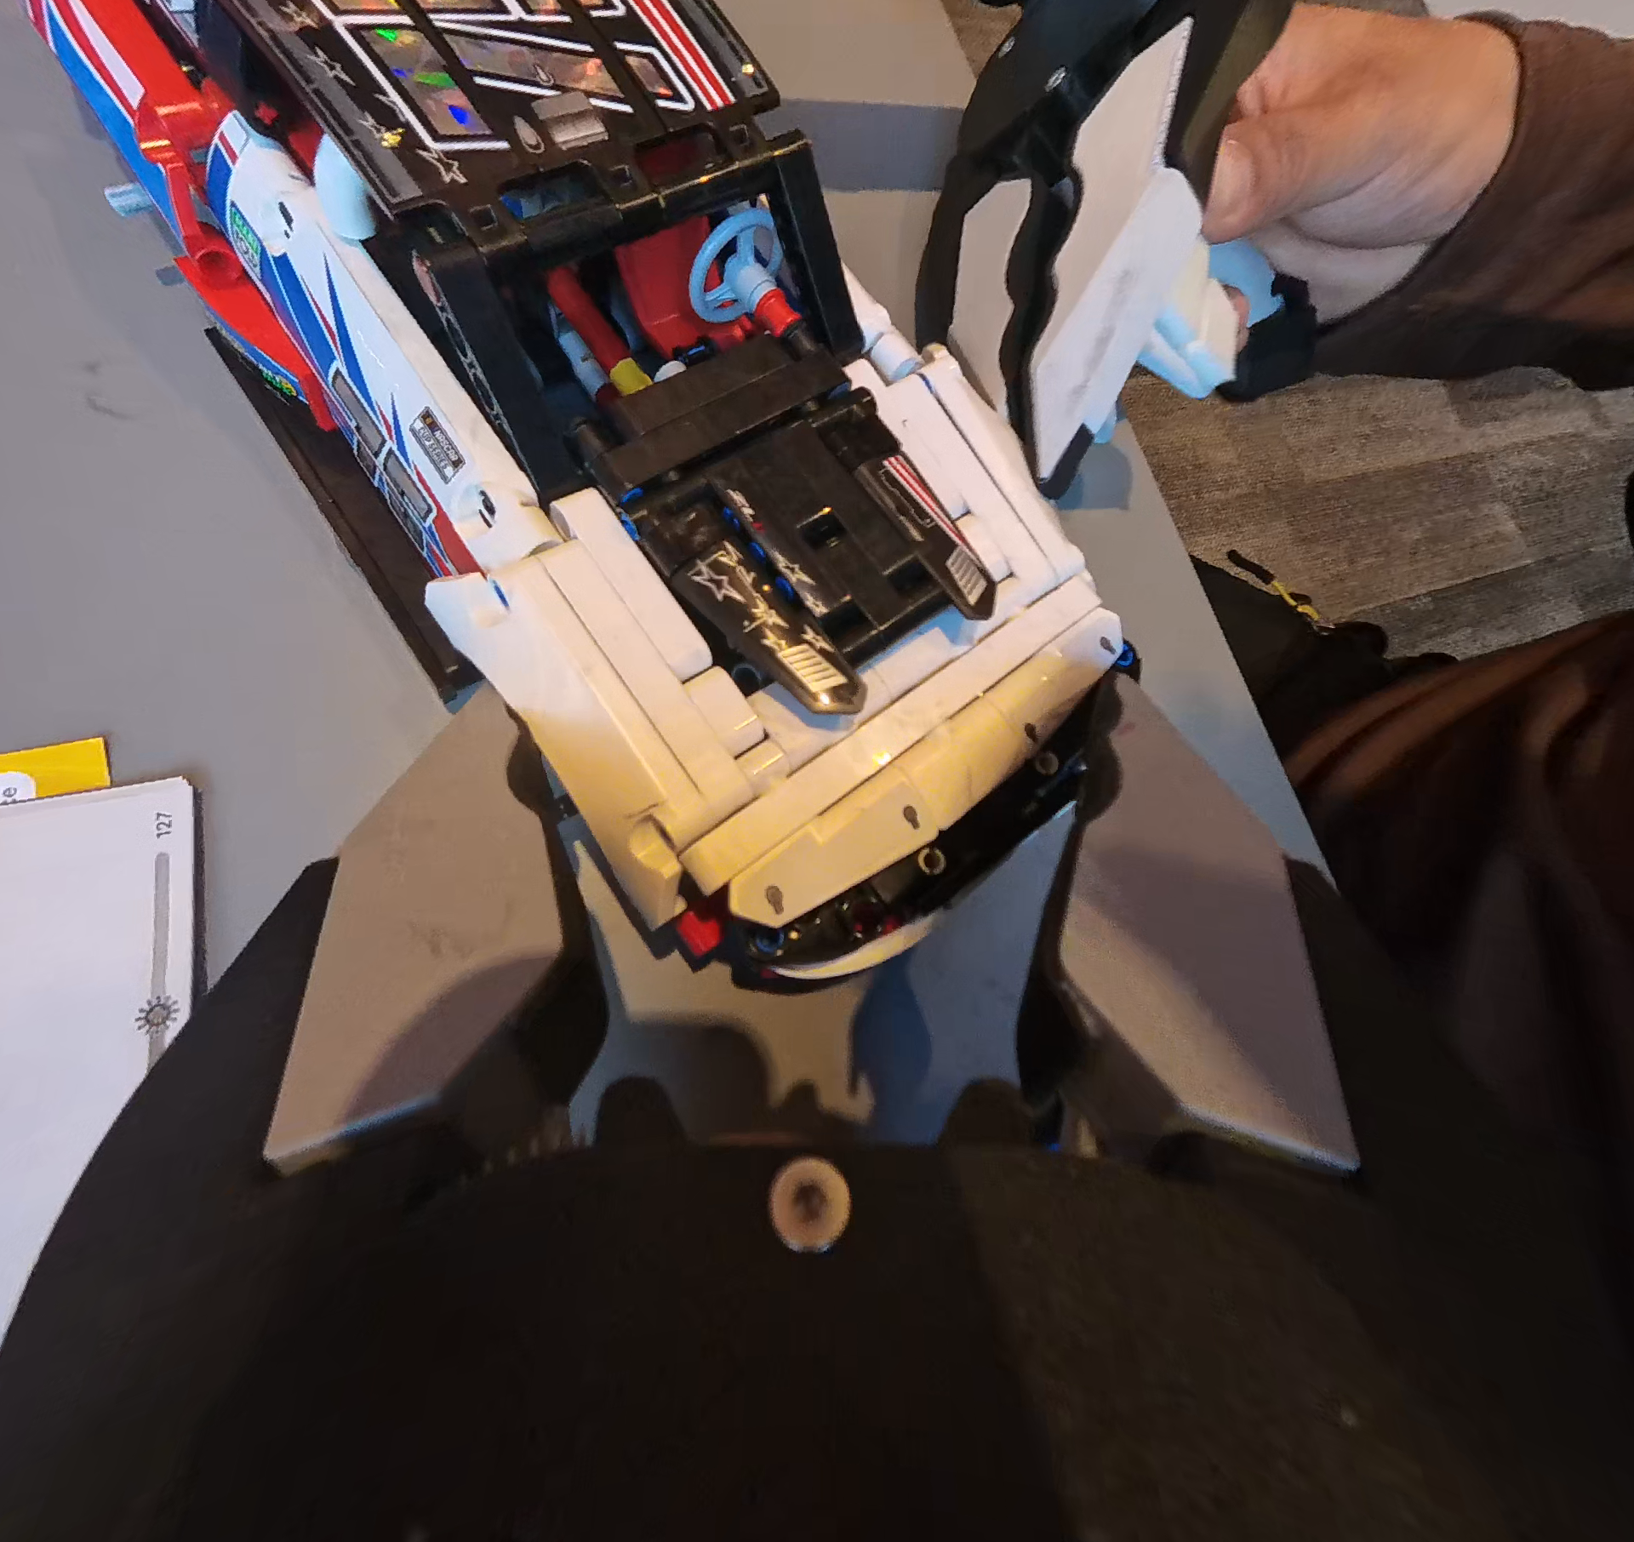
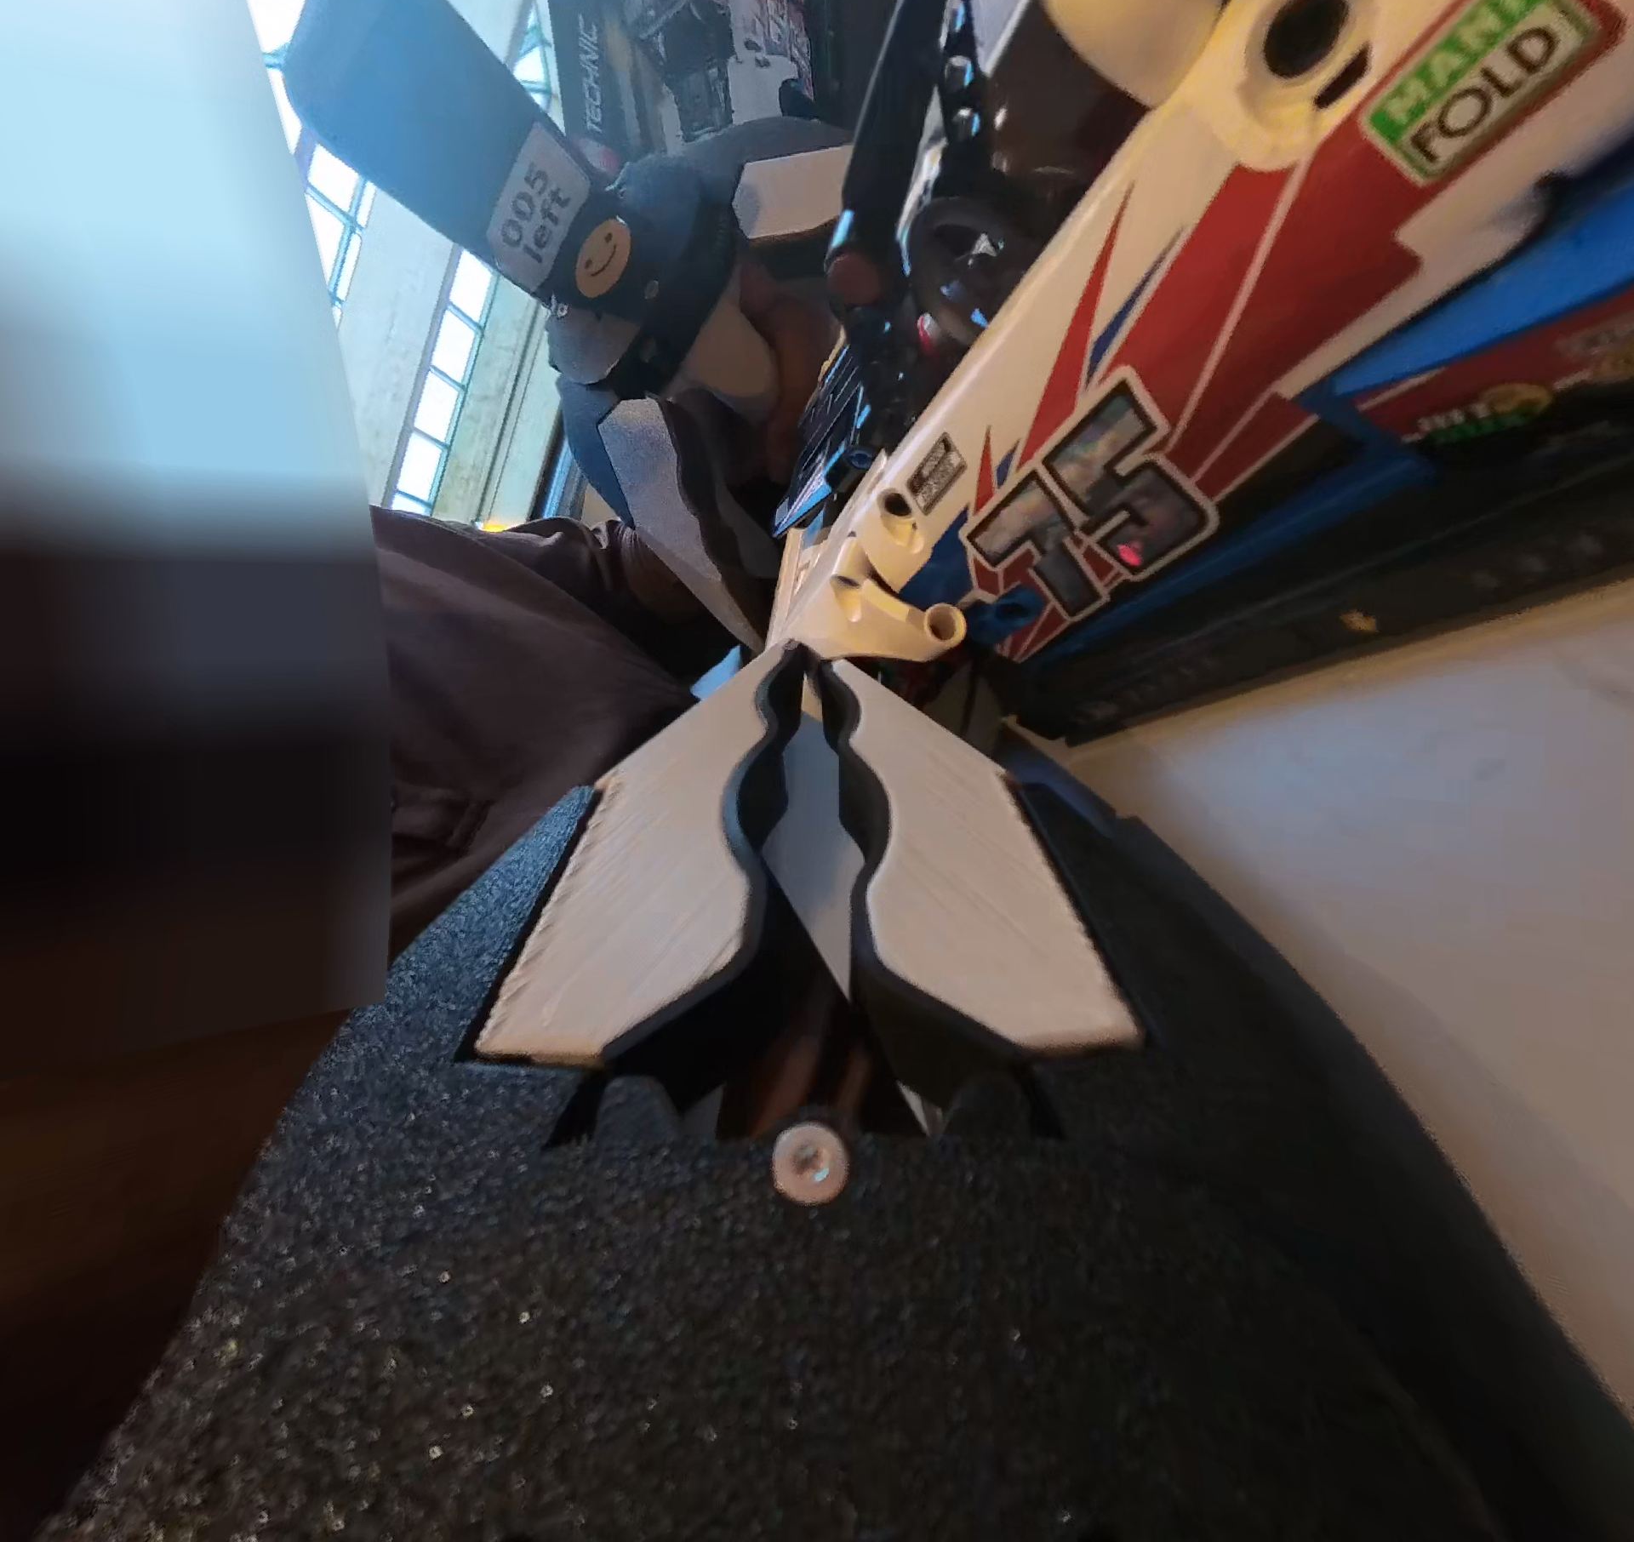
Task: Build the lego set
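The left gripper (image 1: pixel 796 836) clamps the white nose of the lego car (image 1: pixel 619 403) lying on the grey table (image 1: pixel 177 527), a booklet (image 1: pixel 88 925) at nine o'clock, while the right gripper (image 2: pixel 806 660) – fingers pinched nearly together, holding nothing visible – noses against the car's side at one o'clock.

White, red, blue lego car (image 1: pixel 548 403), black starred, perhaps holographic, roof (image 1: pixel 477 41).
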Available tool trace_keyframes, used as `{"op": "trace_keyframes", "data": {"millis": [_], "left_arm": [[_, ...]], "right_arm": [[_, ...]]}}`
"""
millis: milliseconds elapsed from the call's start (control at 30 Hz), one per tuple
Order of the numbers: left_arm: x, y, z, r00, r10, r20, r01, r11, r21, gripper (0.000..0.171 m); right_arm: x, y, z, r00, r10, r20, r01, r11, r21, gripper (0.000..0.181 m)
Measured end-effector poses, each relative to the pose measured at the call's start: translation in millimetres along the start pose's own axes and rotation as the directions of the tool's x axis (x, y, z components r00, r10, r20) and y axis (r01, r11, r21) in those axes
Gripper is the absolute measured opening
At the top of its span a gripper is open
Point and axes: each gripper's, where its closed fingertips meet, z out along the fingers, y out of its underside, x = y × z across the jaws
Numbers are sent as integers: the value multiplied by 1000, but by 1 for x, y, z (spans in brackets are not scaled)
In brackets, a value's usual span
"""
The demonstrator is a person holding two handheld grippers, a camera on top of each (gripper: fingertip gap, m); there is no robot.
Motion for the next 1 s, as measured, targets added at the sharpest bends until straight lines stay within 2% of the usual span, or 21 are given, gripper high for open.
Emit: {"op": "trace_keyframes", "data": {"millis": [100, 233, 400, 700, 1000], "left_arm": [[-1, -1, -2, 1000, 11, -1, -11, 1000, 1, 118], [-8, -5, -14, 999, 29, 16, -29, 999, 32, 112], [-10, -13, -26, 1000, 19, -7, -18, 999, 43, 111], [-17, -10, -9, 1000, 7, -12, -8, 999, -41, 113], [-18, -11, -8, 1000, 0, 0, 0, 1000, -18, 110]], "right_arm": [[1, 0, -1, 998, -38, -43, 37, 999, -39, 5], [7, -3, -11, 979, -119, -163, 110, 992, -67, 18], [2, -6, -22, 976, -121, -182, 119, 993, -22, 15], [7, -11, -15, 983, -100, -156, 98, 995, -19, 4], [7, -12, -13, 996, -1, -92, 1, 1000, -8, 2]]}}
